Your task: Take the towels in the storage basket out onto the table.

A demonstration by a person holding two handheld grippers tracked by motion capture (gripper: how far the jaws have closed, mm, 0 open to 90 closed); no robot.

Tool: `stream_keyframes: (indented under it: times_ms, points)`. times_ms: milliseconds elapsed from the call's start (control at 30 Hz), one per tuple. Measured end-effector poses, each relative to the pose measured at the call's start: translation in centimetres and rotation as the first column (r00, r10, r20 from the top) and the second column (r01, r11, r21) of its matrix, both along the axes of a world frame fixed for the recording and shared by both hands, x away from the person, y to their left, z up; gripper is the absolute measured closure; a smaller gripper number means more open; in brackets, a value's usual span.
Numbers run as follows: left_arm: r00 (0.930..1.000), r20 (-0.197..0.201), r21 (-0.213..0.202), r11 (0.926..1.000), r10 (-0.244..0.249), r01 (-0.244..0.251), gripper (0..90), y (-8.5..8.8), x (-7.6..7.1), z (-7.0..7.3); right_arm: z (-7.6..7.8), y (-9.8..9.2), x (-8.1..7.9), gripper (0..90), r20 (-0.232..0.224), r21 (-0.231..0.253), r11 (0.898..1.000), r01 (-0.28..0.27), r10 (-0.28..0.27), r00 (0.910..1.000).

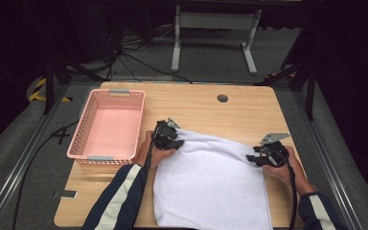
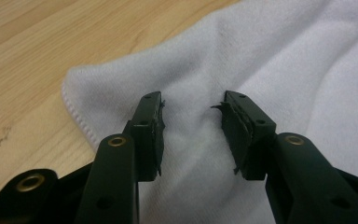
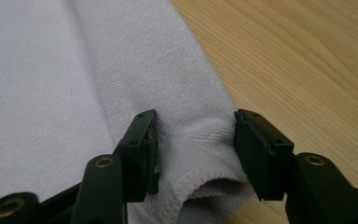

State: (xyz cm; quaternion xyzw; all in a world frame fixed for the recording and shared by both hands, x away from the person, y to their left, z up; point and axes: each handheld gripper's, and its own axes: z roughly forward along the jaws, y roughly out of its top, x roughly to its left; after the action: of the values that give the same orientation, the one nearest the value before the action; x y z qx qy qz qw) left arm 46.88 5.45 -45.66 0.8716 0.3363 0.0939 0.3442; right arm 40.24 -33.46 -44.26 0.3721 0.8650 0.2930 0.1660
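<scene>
White towel (image 1: 211,182), plain, w/ white stitched hem. Table (image 1: 249,108) in light wood grain. Basket (image 1: 106,125) coloured pink, lattice-holed sides, grey handle tabs. Both grippers, left (image 1: 176,142) & right (image 1: 252,157), finished in black w/ brass-toned rivets. Sleeves (image 1: 117,199) seen as navy w/ white stripes. Floor carpeted grey.

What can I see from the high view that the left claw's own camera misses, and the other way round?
The high view takes in the pink basket, empty, at the table's left, both forearms, and the right claw at the white towel's far right corner. The left gripper view gives the close detail: the left claw open, its jaws straddling the cloth near a stitched corner. Both show the white towel on the wooden table.
</scene>
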Motion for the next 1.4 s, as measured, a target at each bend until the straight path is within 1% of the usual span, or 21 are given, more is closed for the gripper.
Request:
stream_keyframes:
  times_ms: [67, 133, 233, 333, 367, 400, 433, 533, 600, 667, 767, 833, 867, 900, 967, 1033, 1100, 1167, 1200, 1367, 1400]
  points:
    - [1.0000, 0.001, -0.005, 1.0000, -0.004, 0.004, 57.9, 0.3, -0.1, 0.1, 0.2, -0.1, -0.1, 47.4, 0.001, -0.011, 1.000, -0.017, 0.017, 0.9999]
    - [0.9994, 0.027, -0.026, 0.9995, 0.021, -0.020, 49.9, 0.4, 0.1, 0.4, 0.9, -0.5, 0.0, 43.3, 0.012, -0.004, 1.000, -0.014, 0.014, 0.9998]
    - [0.9965, 0.053, -0.047, 0.9970, 0.064, -0.062, 40.6, 0.5, 0.8, 1.0, 2.1, -1.6, 0.6, 47.1, 0.046, 0.079, 0.996, 0.045, -0.049, 0.9977]
    - [0.9932, 0.062, -0.052, 0.9941, 0.098, -0.095, 35.0, 0.2, 2.1, 1.2, 2.7, -2.2, 1.7, 48.8, 0.060, 0.092, 0.990, 0.102, -0.108, 0.9923]
    - [0.9917, 0.076, -0.038, 0.9942, 0.103, -0.101, 35.2, 0.1, 2.7, 1.2, 2.6, -2.3, 2.1, 48.3, 0.044, 0.102, 0.989, 0.102, -0.107, 0.9933]
    - [0.9882, 0.070, -0.035, 0.9903, 0.137, -0.134, 35.8, 0.1, 3.2, 0.9, 2.4, -2.2, 2.5, 47.5, 0.021, 0.099, 0.990, 0.096, -0.099, 0.9949]
    - [0.9876, 0.046, -0.042, 0.9880, 0.150, -0.149, 35.5, 0.1, 3.7, 0.7, 2.2, -1.9, 2.9, 48.3, 0.012, 0.072, 0.992, 0.106, -0.107, 0.9942]
    - [0.9835, 0.037, -0.020, 0.9841, 0.177, -0.176, 35.0, 0.0, 4.3, 0.3, 1.3, -1.6, 3.4, 48.3, -0.025, 0.031, 0.993, 0.113, -0.112, 0.9934]
    - [0.9874, 0.011, -0.025, 0.9872, 0.158, -0.158, 35.4, -0.2, 4.5, -0.1, 0.3, -1.7, 3.5, 48.5, -0.075, 0.022, 0.994, 0.107, -0.105, 0.9917]
    - [0.9883, 0.000, -0.004, 0.9883, 0.152, -0.152, 36.1, -0.8, 4.3, -0.4, 0.2, -2.0, 3.4, 47.1, -0.084, 0.035, 0.993, 0.114, -0.111, 0.9903]
    - [0.9857, -0.004, -0.007, 0.9857, 0.168, -0.168, 36.1, -0.8, 4.2, -0.5, 0.1, -2.0, 3.2, 47.1, -0.096, 0.031, 0.993, 0.117, -0.113, 0.9889]
    - [0.9861, 0.003, -0.018, 0.9859, 0.166, -0.166, 36.4, -0.6, 4.1, -0.6, -0.1, -2.2, 2.8, 55.6, -0.117, 0.074, 0.988, 0.134, -0.125, 0.9852]
    - [0.9861, 0.003, -0.018, 0.9859, 0.166, -0.166, 37.0, -0.6, 4.1, -0.6, -0.1, -2.2, 2.8, 55.6, -0.117, 0.074, 0.988, 0.134, -0.125, 0.9852]
    - [0.9902, -0.001, -0.023, 0.9899, 0.140, -0.140, 43.6, -0.6, 3.9, -0.5, -0.2, -2.2, 2.5, 73.3, -0.132, 0.113, 0.988, 0.105, -0.090, 0.9872]
    - [0.9929, -0.012, -0.026, 0.9926, 0.118, -0.118, 55.2, -0.7, 3.7, -0.4, -0.2, -2.1, 2.4, 78.8, -0.131, 0.116, 0.989, 0.086, -0.071, 0.9888]
    - [0.9957, -0.025, -0.028, 0.9956, 0.089, -0.090, 67.9, -0.8, 3.7, -0.2, 0.0, -1.7, 2.3, 83.2, -0.111, 0.088, 0.994, 0.068, -0.058, 0.9922]
    - [0.9952, -0.001, -0.004, 0.9952, 0.098, -0.098, 75.5, -1.2, 3.5, 0.0, 0.2, -1.6, 2.3, 85.3, -0.078, 0.068, 0.995, 0.067, -0.061, 0.9951]
    - [0.9933, 0.019, -0.009, 0.9934, 0.114, -0.114, 77.1, -1.5, 3.3, 0.1, 0.4, -1.6, 2.4, 85.5, -0.054, 0.060, 0.996, 0.070, -0.067, 0.9963]
    - [0.9920, 0.040, -0.021, 0.9926, 0.120, -0.119, 77.0, -1.5, 3.3, 0.6, 1.4, -1.8, 2.7, 85.5, 0.013, 0.074, 0.993, 0.097, -0.098, 0.9951]
    - [0.9787, 0.124, -0.068, 0.9853, 0.164, -0.157, 77.0, -1.1, 3.5, 2.6, 3.9, -1.8, 3.6, 85.5, 0.139, 0.105, 0.989, 0.100, -0.114, 0.9837]
    - [0.9767, 0.129, -0.069, 0.9841, 0.171, -0.163, 77.0, -1.1, 3.5, 2.9, 4.2, -1.7, 4.0, 85.5, 0.142, 0.099, 0.990, 0.103, -0.117, 0.9830]
